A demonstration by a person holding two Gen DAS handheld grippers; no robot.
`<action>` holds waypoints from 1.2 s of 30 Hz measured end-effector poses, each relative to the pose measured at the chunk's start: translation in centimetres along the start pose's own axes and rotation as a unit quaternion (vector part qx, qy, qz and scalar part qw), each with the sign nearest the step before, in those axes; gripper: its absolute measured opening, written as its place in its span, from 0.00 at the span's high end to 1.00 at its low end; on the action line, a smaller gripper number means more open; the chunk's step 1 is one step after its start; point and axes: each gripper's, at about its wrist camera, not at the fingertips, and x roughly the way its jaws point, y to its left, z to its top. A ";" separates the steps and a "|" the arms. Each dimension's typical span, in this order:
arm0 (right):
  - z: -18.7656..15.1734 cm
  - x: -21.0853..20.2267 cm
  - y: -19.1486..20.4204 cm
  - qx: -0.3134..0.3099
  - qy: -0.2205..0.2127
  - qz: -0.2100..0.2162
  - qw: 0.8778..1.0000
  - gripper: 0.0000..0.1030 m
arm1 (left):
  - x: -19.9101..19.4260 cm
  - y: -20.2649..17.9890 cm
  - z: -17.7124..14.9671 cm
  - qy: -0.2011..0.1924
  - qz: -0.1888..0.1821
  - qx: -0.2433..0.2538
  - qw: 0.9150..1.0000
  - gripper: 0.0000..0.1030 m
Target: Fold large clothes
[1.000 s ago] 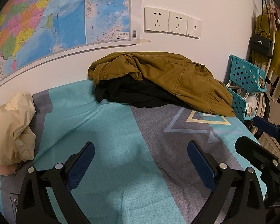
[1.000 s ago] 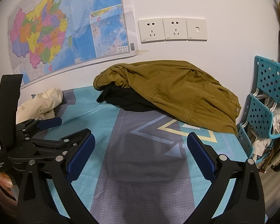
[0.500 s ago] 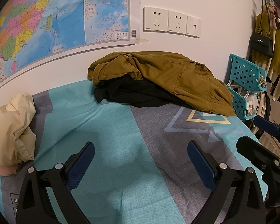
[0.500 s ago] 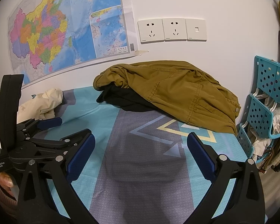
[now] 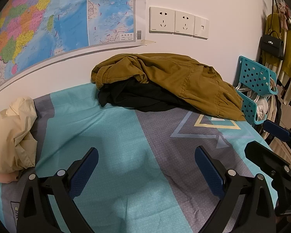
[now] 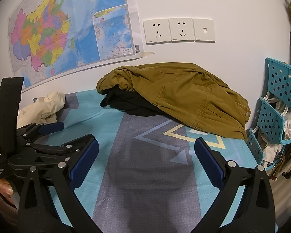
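Warm, even indoor light leaves both views sharp, with soft shadows on the bedsheet (image 6: 149,167), strong fisheye bending and black corners at the edges.

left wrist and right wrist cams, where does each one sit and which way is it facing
Left wrist: on the left gripper, low over the bed, facing the wall; the right gripper shows at its right edge.
Right wrist: on the right gripper, facing the same wall; the left gripper and a fingertip show at left.
Shared: the olive jacket over a black garment, the cream garment, map, sockets and teal rack.
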 end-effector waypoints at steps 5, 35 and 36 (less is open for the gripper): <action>0.0 0.0 0.0 0.000 0.000 0.000 1.000 0.06 | 0.0 0.1 0.0 0.000 -0.001 -0.002 1.000 0.07; 0.1 0.8 0.1 0.000 0.004 0.001 1.000 0.06 | 0.6 0.2 0.1 0.005 -0.004 -0.001 1.000 0.07; 0.1 0.8 0.1 0.000 0.004 0.001 1.000 0.06 | 0.6 0.2 0.1 0.005 -0.004 -0.001 1.000 0.07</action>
